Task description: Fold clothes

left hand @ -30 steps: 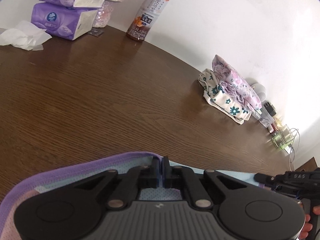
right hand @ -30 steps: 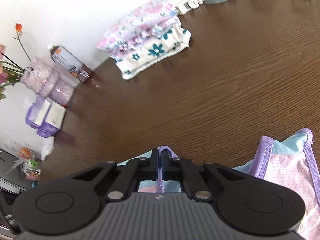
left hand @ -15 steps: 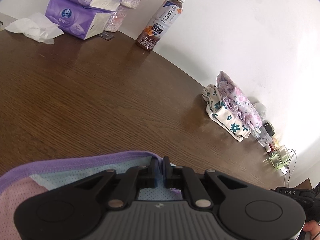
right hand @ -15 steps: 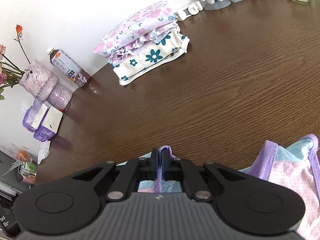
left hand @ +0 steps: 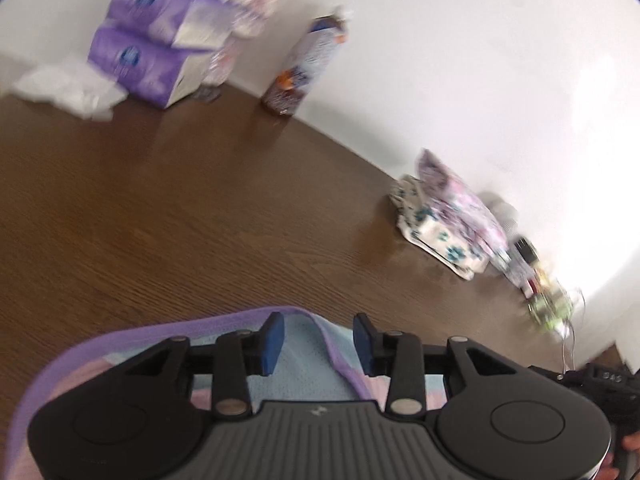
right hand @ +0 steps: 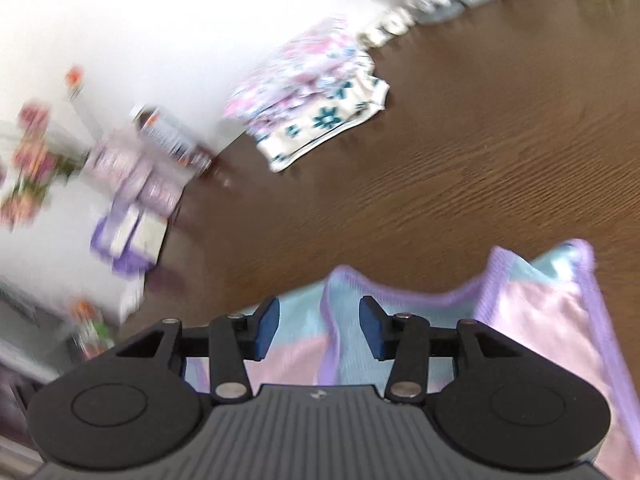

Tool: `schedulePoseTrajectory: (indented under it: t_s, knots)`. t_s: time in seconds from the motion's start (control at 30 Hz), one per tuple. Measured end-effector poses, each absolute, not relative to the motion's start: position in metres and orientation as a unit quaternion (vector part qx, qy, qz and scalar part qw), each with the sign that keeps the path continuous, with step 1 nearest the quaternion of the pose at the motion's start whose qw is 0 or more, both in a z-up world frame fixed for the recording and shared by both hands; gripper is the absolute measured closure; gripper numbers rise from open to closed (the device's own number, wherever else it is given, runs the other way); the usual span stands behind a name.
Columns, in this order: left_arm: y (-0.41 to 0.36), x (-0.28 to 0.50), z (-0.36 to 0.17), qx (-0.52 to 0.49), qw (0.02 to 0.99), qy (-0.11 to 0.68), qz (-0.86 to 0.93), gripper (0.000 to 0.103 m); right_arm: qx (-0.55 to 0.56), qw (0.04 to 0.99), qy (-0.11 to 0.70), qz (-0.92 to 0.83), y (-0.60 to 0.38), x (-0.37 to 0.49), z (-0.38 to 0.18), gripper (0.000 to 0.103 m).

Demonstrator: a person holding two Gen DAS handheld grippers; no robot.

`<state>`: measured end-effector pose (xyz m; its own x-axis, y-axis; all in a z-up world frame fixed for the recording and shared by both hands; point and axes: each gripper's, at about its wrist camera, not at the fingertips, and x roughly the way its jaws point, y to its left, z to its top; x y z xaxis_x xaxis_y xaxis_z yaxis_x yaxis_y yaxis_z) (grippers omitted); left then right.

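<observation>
released since half a second ago, the pastel garment (right hand: 532,312) is now laid on the brown table (left hand: 168,216), its purple hem seen between spread fingers. both the left gripper (left hand: 319,340) and right gripper (right hand: 319,326) are held wide apart, gripping nothing. folded floral clothes (right hand: 316,100) are stacked near the wall.

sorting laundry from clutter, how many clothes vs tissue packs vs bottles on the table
Loose garment under the open grippers: 1, the pink, blue and purple garment
Folded clothes stack: 1 stack, piece count unclear
Purple tissue packs: 2
Drink bottle: 1
Total: 5, counting the stack as one
</observation>
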<state>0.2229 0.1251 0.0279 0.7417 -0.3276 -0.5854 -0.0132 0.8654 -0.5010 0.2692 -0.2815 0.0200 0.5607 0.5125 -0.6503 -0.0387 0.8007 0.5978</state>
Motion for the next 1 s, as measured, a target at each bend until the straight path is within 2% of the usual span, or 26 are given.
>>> schedulePoseTrajectory:
  t_s: [0.1, 0.2, 0.5, 0.53, 0.57, 0.63, 0.73, 1.0]
  knots:
    - [0.121, 0.195, 0.041, -0.209, 0.903, 0.351, -0.133, 0.063, 0.191, 0.858, 0.439, 0.186, -0.272, 0.223, 0.036, 0.058]
    - [0.113, 0.159, 0.047, -0.164, 0.902, 0.357, -0.179, 0.056, 0.142, 0.861, 0.440, 0.209, -0.263, 0.175, 0.044, 0.059]
    - [0.094, 0.072, 0.028, -0.119, 0.878, 0.391, -0.249, 0.060, 0.164, 0.830, 0.469, 0.254, -0.245, 0.100, 0.014, 0.068]
    - [0.091, 0.067, 0.026, -0.116, 0.876, 0.394, -0.251, 0.060, 0.163, 0.830, 0.469, 0.252, -0.244, 0.097, 0.011, 0.072]
    - [0.089, 0.063, 0.024, -0.114, 0.874, 0.399, -0.252, 0.061, 0.163, 0.831, 0.468, 0.252, -0.243, 0.096, 0.009, 0.085]
    - [0.085, 0.057, 0.019, -0.110, 0.869, 0.409, -0.255, 0.075, 0.159, 0.829, 0.470, 0.257, -0.240, 0.095, 0.005, 0.100]
    - [0.080, 0.050, 0.015, -0.099, 0.867, 0.414, -0.260, 0.092, 0.161, 0.832, 0.463, 0.259, -0.242, 0.095, 0.008, 0.101]
    - [0.076, 0.040, 0.015, -0.065, 0.874, 0.406, -0.258, 0.097, 0.163, 0.858, 0.445, 0.197, -0.275, 0.114, 0.016, 0.101]
